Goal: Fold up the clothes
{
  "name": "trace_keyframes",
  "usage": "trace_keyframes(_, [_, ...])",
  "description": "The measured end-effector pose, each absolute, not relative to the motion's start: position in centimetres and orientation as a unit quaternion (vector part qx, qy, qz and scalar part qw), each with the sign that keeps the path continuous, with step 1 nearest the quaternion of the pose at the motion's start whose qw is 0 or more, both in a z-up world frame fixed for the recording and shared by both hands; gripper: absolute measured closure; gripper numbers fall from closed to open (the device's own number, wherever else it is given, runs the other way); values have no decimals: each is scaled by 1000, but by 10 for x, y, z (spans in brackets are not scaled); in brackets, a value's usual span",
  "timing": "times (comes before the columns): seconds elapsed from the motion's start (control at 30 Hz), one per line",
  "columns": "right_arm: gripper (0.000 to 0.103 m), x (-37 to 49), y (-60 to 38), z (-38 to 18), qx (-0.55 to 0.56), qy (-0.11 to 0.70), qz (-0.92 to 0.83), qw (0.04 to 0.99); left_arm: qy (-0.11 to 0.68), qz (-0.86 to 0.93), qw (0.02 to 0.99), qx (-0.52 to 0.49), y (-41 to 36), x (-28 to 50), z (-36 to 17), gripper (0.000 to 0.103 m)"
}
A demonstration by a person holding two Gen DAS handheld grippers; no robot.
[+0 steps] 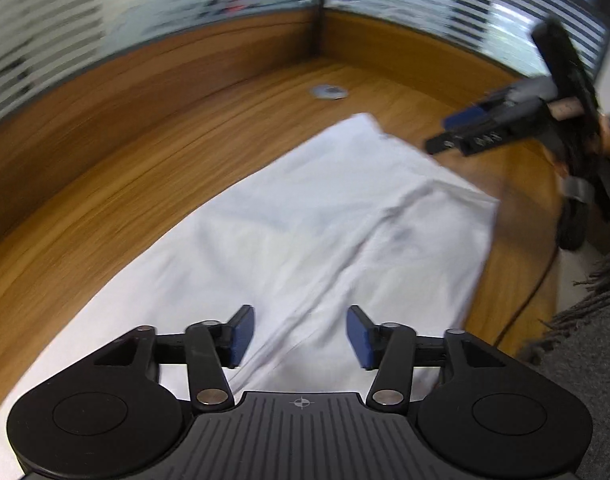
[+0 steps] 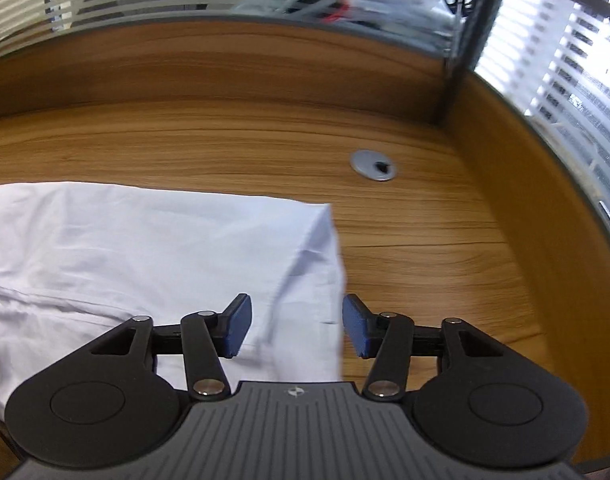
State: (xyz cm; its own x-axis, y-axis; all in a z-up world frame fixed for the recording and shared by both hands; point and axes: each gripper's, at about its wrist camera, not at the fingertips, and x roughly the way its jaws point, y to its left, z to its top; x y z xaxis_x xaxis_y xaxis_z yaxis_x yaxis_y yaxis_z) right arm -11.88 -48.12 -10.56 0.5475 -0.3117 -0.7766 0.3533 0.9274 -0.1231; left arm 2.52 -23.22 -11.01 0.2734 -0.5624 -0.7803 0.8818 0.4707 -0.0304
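A white garment [image 1: 305, 220] lies flat on the wooden desk with a fold ridge running along its length. My left gripper [image 1: 301, 336] hovers just above the near part of the cloth, open, its blue pads apart with nothing pinched between them. In the right wrist view the same garment [image 2: 145, 248] fills the left half, its right edge ending in a corner. My right gripper [image 2: 296, 330] stands open over that edge, pads clear of the fabric. In the left wrist view the right gripper [image 1: 445, 134] shows blurred above the far right corner.
The wooden desk [image 2: 425, 240] has a grey cable grommet [image 2: 373, 165] [image 1: 328, 91] behind the garment. Wooden side walls and striped glass partitions [image 2: 565, 80] enclose the back and right. A person's grey fringed sleeve [image 1: 585, 360] and a thin cable [image 1: 525, 304] are at the right.
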Motion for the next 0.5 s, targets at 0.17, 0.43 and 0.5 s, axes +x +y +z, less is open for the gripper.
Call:
trace_keyframes(0.17, [35, -136, -508, -110, 22, 447, -161, 880, 364, -476, 764, 240, -295, 23, -108, 42])
trace_keyframes(0.43, [34, -158, -532, -127, -8, 451, -71, 889, 358, -492, 738, 291, -411, 24, -124, 41])
trace_keyframes(0.5, [34, -161, -533, -130, -22, 456, -59, 888, 368, -497, 722, 309, -426, 22, -136, 41])
